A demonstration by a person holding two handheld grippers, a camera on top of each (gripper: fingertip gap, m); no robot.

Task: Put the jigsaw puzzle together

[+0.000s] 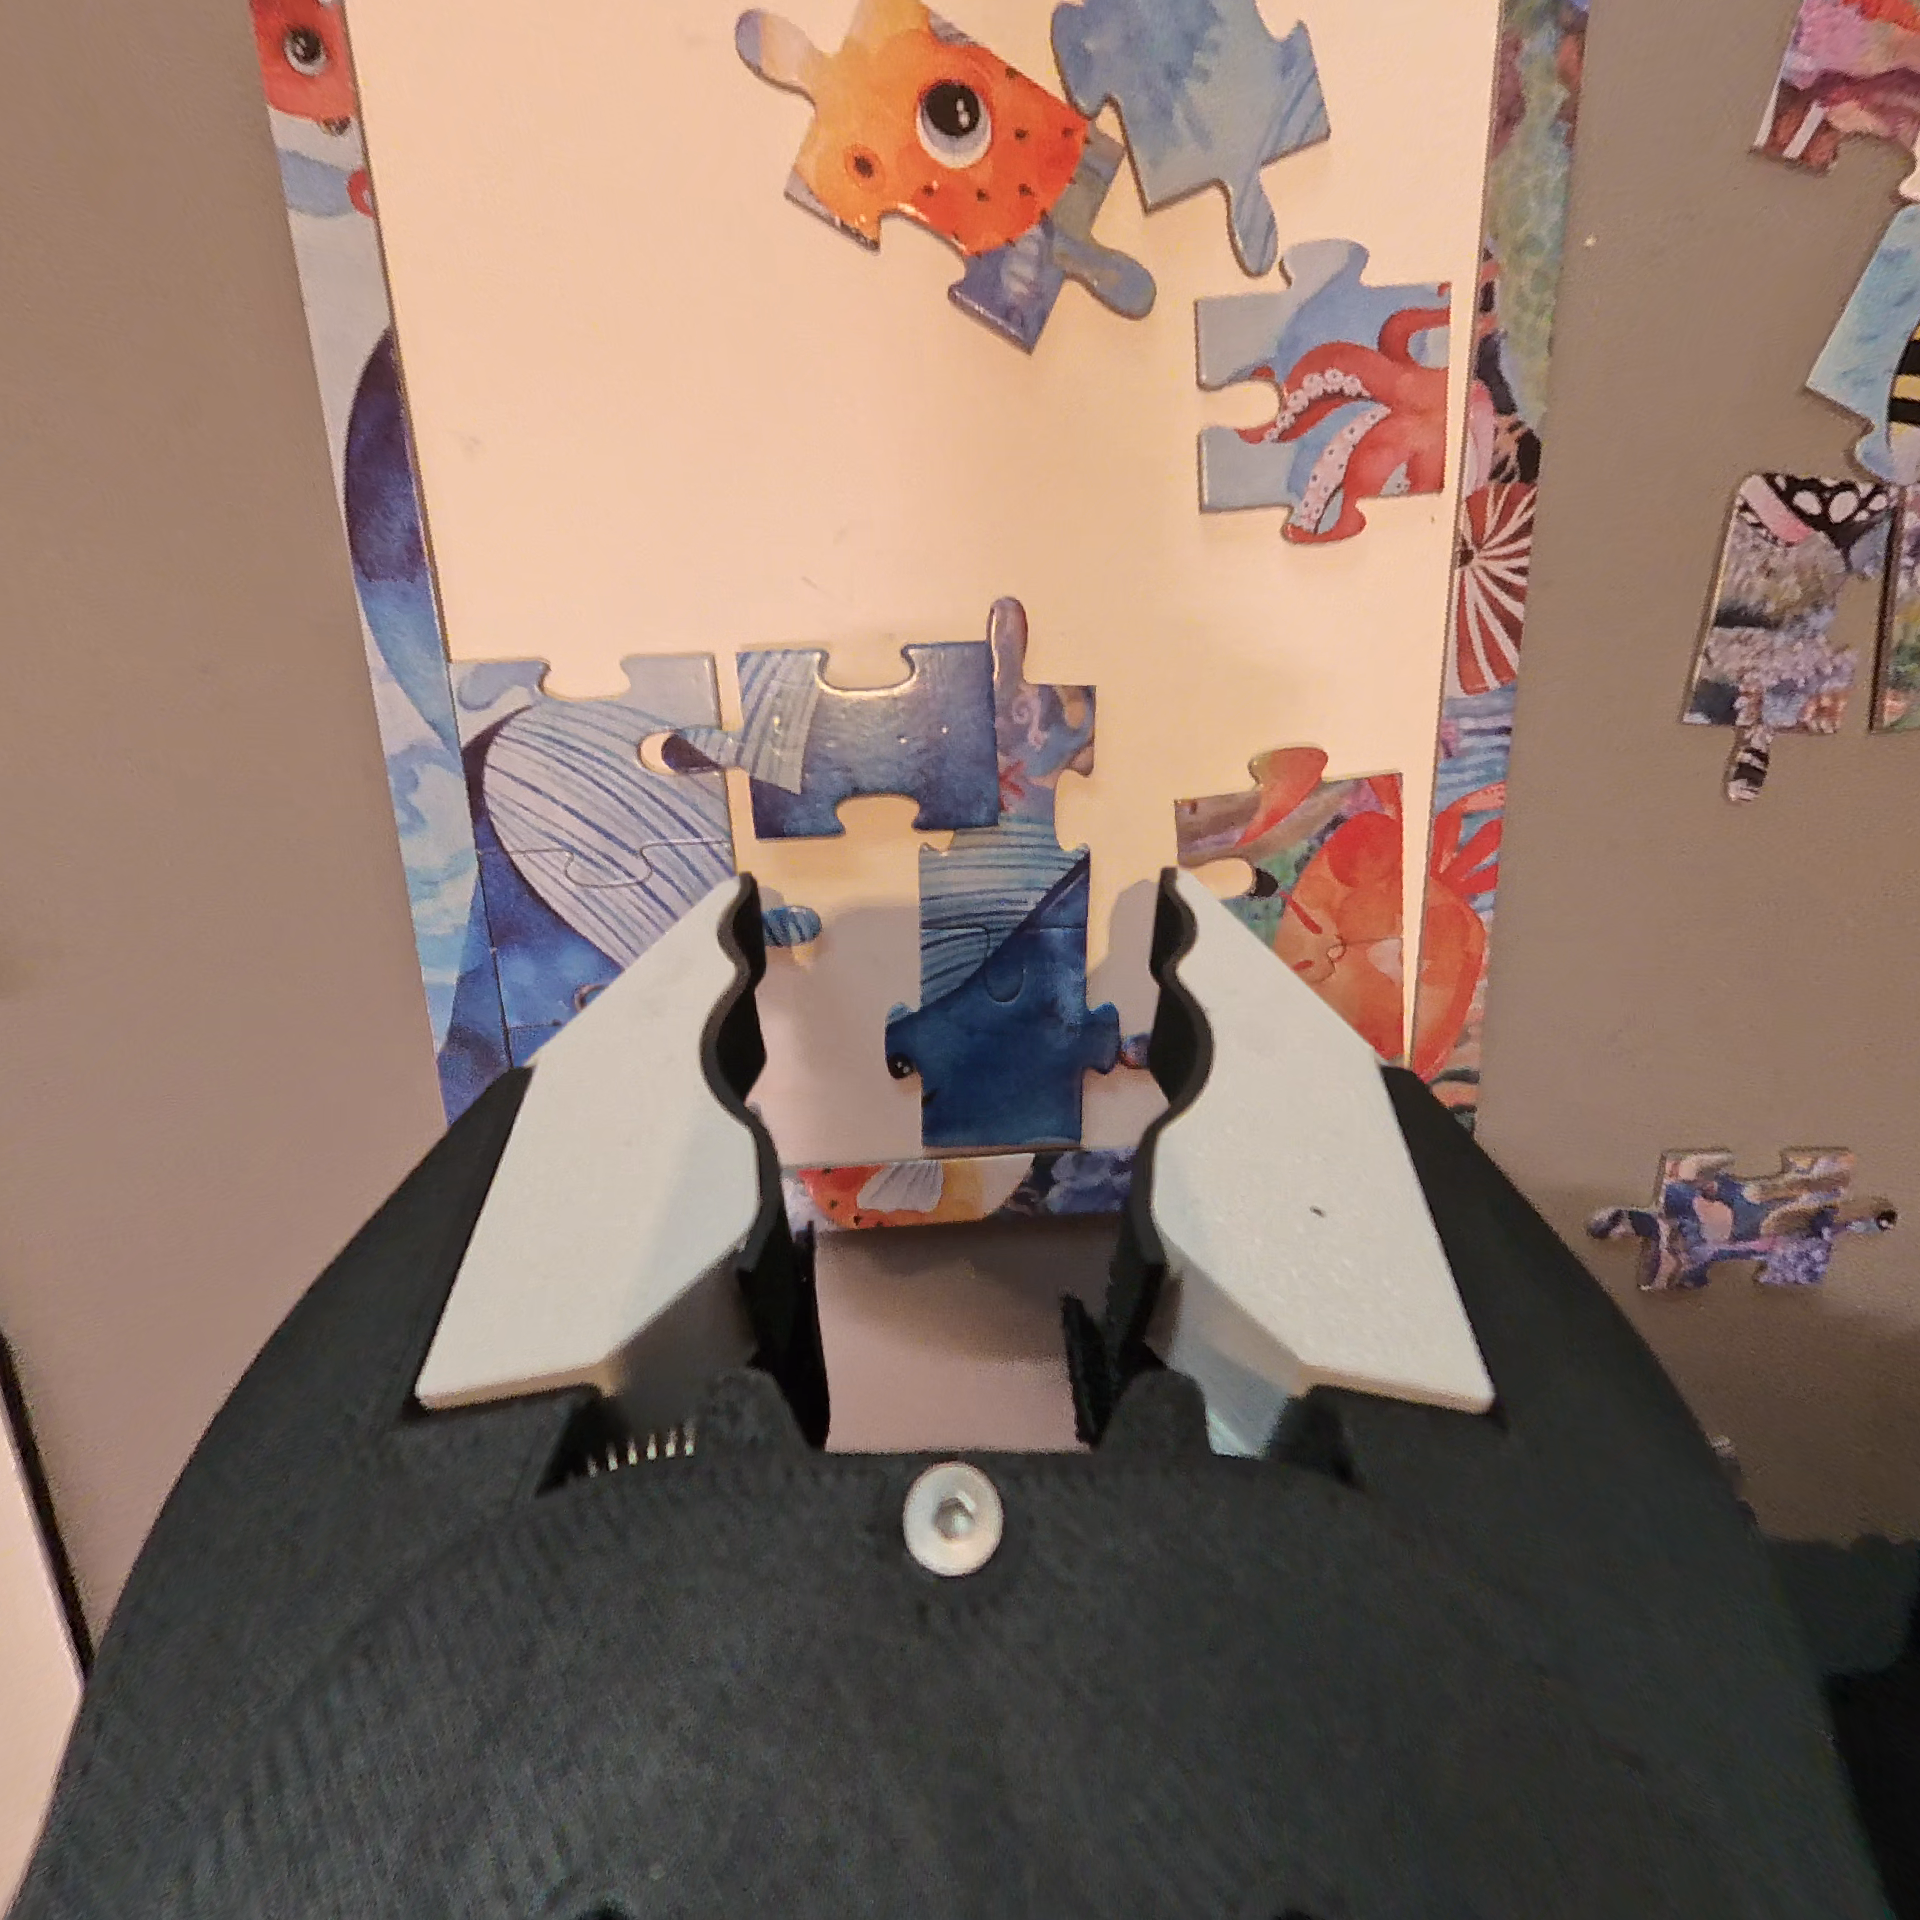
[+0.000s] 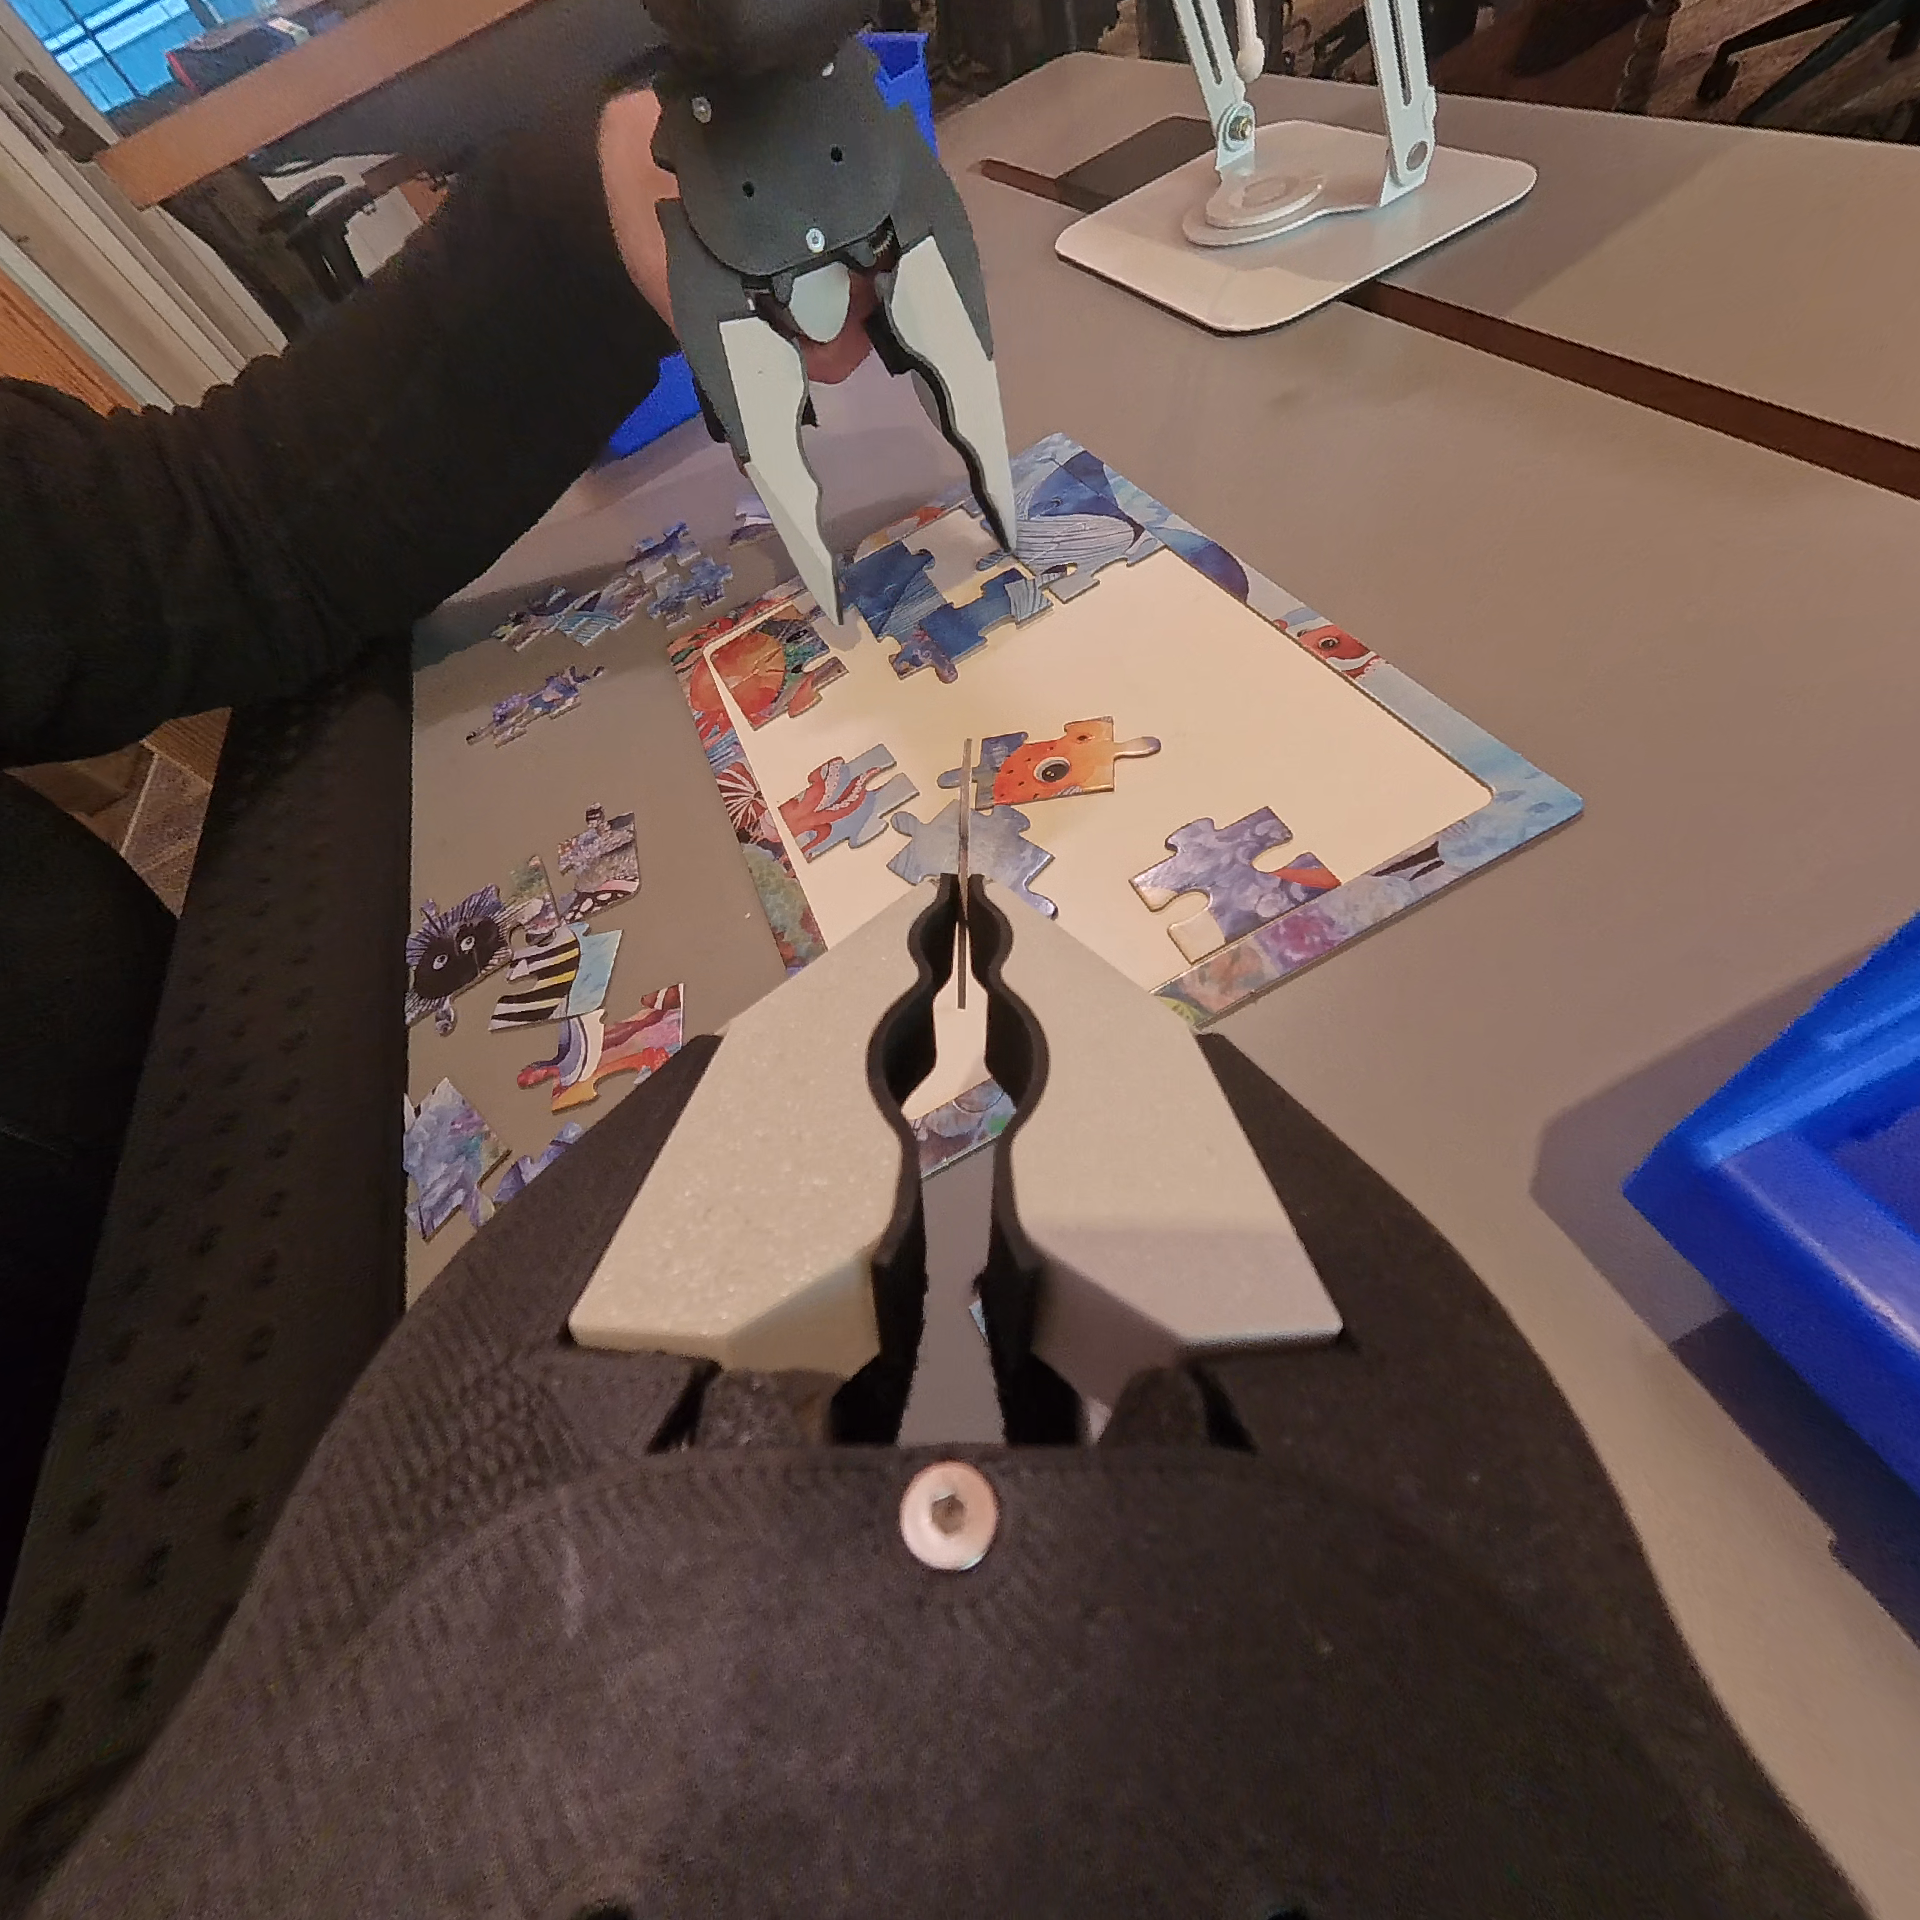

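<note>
The left claw is hanging open over the blue puzzle pieces in the tray; the right claw is pinching 1 piece edge-on.

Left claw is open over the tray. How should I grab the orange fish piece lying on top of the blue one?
Take the orange fish piece by its raised edge, where it overlaps the blue piece. Bring the left claw from above, low on that side; elsewhere it probably lies flat on the tray.
</note>
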